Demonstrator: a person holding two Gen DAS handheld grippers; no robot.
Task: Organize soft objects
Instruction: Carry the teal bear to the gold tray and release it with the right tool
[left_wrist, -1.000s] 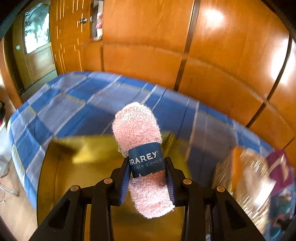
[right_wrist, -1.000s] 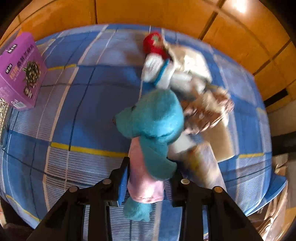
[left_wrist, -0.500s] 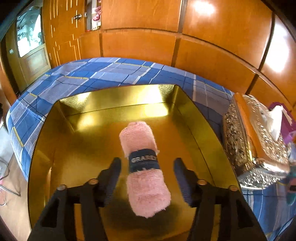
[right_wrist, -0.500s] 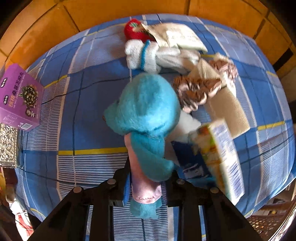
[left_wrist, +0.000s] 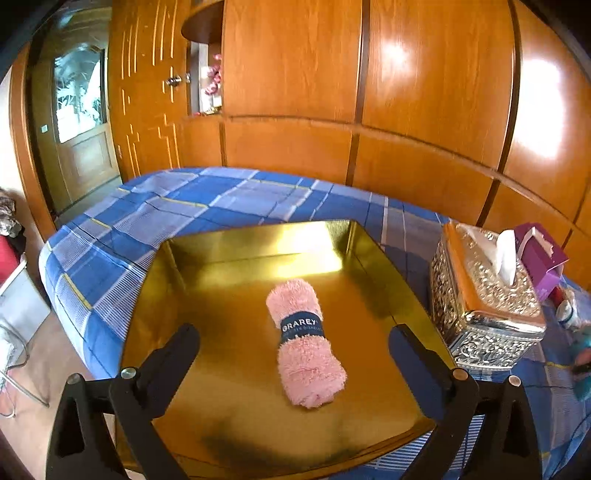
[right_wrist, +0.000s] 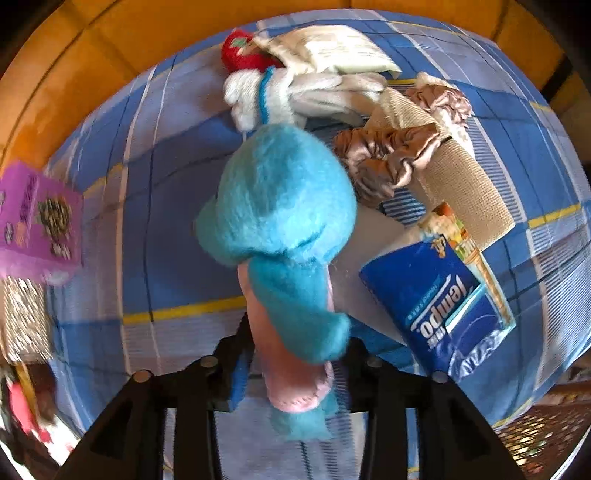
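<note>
1. Pink rolled dishcloth (left_wrist: 304, 341) with dark blue band lying flat in gold tray (left_wrist: 236, 254), right of centre, touching neither finger.
2. Left tongs (left_wrist: 293, 354) spread wide, empty, fingers either side of the cloth and well apart from it.
3. Gold tray on blue plaid table (left_wrist: 110, 236); embossed silver tissue box (left_wrist: 484, 302) just beside tray's right rim, purple box (left_wrist: 543, 258) behind it.
4. Right tongs (right_wrist: 295, 363) clamped on blue plush toy (right_wrist: 280, 206) at its pink body, head pointing away from camera.
5. Under the toy on the table: white rolled cloth (right_wrist: 295, 96), red item (right_wrist: 240, 53), brown satin scrunchie (right_wrist: 388, 158), beige mesh piece (right_wrist: 461, 184), blue Tempo tissue pack (right_wrist: 436, 299).
6. Right-wrist view blurred at the left edge.
</note>
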